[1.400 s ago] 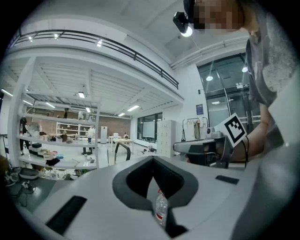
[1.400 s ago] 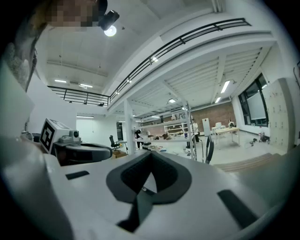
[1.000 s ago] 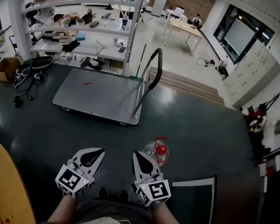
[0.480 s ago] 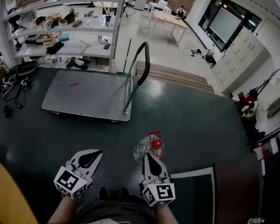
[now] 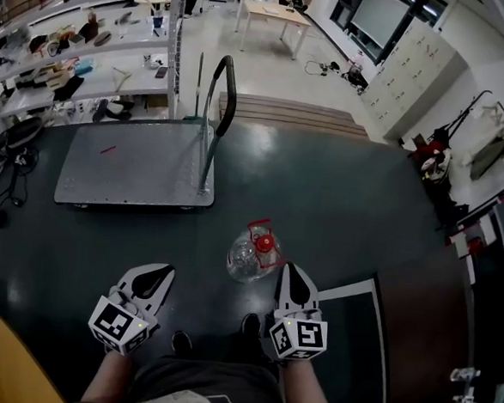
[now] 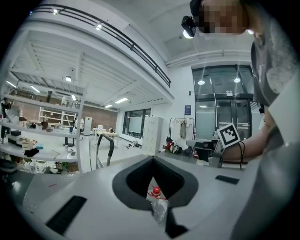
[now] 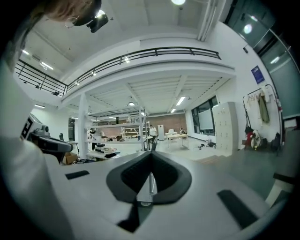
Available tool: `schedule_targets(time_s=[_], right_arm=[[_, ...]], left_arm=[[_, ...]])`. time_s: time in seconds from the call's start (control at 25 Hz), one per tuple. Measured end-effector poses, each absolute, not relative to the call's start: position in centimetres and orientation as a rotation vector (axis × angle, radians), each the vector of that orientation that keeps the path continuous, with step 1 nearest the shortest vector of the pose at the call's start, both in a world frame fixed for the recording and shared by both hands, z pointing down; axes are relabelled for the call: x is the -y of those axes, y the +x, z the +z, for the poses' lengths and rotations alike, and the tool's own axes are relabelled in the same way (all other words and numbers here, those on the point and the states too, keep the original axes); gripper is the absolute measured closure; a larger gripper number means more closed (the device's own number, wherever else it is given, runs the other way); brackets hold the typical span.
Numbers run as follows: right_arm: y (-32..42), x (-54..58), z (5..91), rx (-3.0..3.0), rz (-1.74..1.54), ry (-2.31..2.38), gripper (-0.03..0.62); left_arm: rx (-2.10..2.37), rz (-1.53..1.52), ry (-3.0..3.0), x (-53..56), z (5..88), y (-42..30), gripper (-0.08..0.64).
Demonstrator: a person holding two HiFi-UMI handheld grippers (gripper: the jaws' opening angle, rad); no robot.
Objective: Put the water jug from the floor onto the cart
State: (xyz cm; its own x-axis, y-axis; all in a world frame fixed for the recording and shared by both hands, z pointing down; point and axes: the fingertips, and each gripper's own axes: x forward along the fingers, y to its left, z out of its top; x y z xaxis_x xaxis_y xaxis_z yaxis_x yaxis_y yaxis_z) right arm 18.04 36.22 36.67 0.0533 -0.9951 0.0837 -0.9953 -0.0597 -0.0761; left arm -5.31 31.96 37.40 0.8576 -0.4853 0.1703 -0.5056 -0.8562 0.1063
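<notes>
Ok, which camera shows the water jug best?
The head view: the whole water jug sits on the dark floor. The left gripper view catches only its red cap and upper body; the right gripper view misses it.

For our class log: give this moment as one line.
water jug: on floor, ungripped | cart: beyond jug | left gripper: shut, empty | right gripper: shut, empty

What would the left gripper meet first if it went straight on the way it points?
Probably the water jug: it sits almost dead ahead of the left gripper, though slightly low, so the line might pass above it.
</notes>
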Motion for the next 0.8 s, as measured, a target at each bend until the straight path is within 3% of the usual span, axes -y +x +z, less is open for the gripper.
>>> schedule_targets(time_s=[0.56, 0.8], right_arm=[[34.2, -33.6, 40.1, 2.263, 0.270, 2.156, 0.603], [37.6, -32.7, 44.6, 2.277, 0.394, 2.060, 0.603]], left_arm=[[0.828, 0.273, 2.864, -31.3, 38.7, 14.2, 0.552], [0.892, 0.329, 2.830, -30.6, 40.5, 18.7, 0.552]])
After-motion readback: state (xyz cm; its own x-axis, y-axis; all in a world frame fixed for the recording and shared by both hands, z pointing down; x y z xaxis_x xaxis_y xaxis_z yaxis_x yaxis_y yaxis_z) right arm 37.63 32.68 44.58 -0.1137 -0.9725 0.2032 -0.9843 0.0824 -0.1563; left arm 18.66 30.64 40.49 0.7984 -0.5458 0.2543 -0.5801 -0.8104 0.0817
